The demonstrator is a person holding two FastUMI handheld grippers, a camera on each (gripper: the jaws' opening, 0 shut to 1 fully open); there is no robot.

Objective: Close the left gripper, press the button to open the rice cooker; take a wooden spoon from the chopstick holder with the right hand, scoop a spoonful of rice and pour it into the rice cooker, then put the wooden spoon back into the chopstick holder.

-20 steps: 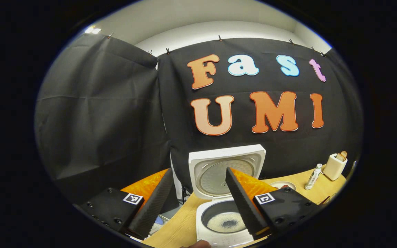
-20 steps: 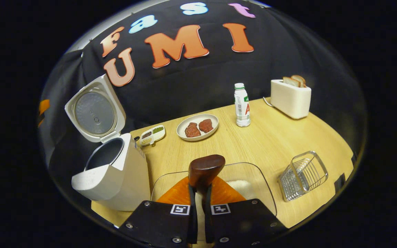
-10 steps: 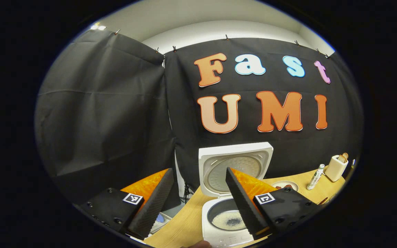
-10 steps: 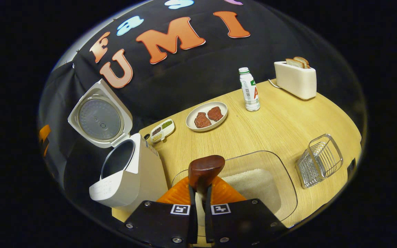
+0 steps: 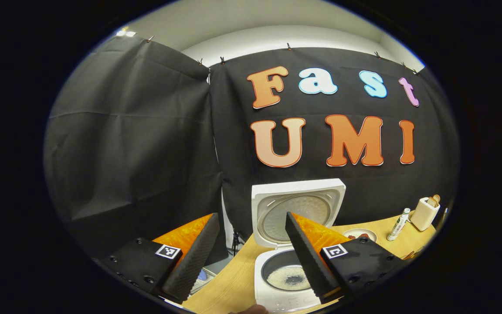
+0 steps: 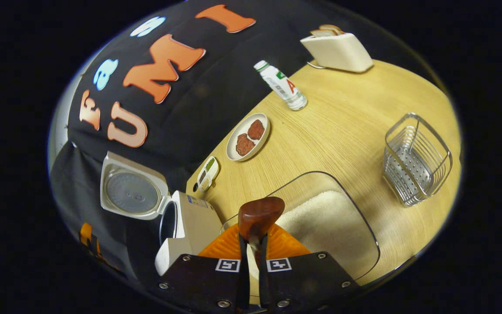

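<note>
Right gripper view — jaws grasp wooden spoon (image 6: 259, 213), bowl forward; left jaws released.

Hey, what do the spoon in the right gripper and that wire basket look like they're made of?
The dark brown spoon looks like polished wood: reddish tone, soft sheen. The silver wire basket looks like shiny metal, probably steel: thin bright bars and a perforated bottom.

In my right gripper view the rice cooker (image 6: 181, 226) sits lower left on the tabletop (image 6: 342, 131), the rice container (image 6: 329, 226) just right of it, plate (image 6: 248, 137) behind, wire holder (image 6: 414, 159) far right, toaster (image 6: 336, 46) at top.
</note>
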